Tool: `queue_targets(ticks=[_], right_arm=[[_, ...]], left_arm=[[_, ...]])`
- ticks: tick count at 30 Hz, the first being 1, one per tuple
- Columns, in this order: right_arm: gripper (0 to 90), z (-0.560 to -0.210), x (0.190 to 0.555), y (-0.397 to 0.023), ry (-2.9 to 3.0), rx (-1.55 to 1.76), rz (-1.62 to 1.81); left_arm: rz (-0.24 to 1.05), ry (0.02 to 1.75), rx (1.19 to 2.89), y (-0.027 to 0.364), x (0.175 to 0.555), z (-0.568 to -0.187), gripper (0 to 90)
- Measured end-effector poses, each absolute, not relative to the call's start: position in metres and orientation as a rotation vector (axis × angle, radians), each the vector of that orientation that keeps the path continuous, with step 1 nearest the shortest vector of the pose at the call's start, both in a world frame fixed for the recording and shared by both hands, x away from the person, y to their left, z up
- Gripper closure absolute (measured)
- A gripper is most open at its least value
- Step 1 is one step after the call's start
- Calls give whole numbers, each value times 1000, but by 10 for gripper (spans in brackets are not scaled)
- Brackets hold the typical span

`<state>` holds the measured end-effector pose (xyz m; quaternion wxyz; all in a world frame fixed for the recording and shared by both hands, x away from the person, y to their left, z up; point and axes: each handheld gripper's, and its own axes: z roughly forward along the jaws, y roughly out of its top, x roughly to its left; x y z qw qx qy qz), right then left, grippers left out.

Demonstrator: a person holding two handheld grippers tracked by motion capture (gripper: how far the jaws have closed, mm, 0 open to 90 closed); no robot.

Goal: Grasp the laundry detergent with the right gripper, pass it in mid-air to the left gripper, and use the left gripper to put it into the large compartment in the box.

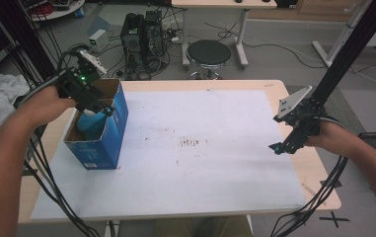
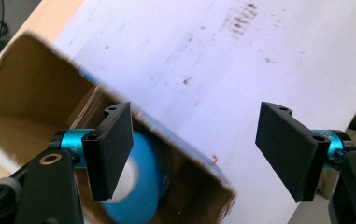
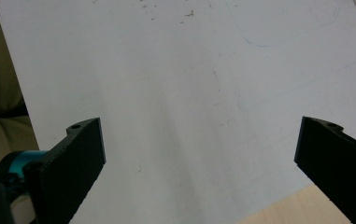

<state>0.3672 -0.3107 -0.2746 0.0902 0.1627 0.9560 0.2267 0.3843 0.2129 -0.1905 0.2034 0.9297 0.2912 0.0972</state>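
Left tongs spread over box; roll inside, probably light tape, grip its rim. Right tongs released.

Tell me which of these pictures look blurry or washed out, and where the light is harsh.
High view: soft and low in detail, dim floor behind, evenly lit white sheet. Left gripper view: the cardboard box rim and sheet stains are smeared, the blue roll hazy, the left gripper jaws sharper. Right gripper view: the sheet looks pale and washed out, the right gripper jaws dark and fairly crisp.
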Motion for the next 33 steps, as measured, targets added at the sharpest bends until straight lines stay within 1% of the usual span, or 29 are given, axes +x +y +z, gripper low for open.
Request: queue_targets(ticks=[7,9,15,16,22,23,24,28,33], right_arm=[[8,-273,366,-309,2837,482,671],[8,-273,365,-309,2836,477,669],[9,-271,362,-306,2831,502,674],[9,-270,361,-305,2830,499,668],[8,-270,362,-301,2832,462,665],[9,-270,361,-300,2834,466,669],[9,-270,361,-300,2834,465,671],[9,-270,361,-297,2838,457,665],[8,-270,360,-296,2837,464,673]], left_arm=[[244,647,2661,168,376,-191,277],[236,559,2696,154,373,-190,277],[199,424,2713,112,364,-197,277],[192,385,2739,108,364,-197,276],[130,304,2750,73,355,-214,277],[130,261,2786,70,356,-214,217],[124,267,2772,65,354,-218,143],[112,242,2769,54,354,-224,143],[165,237,2762,44,356,-229,142]])
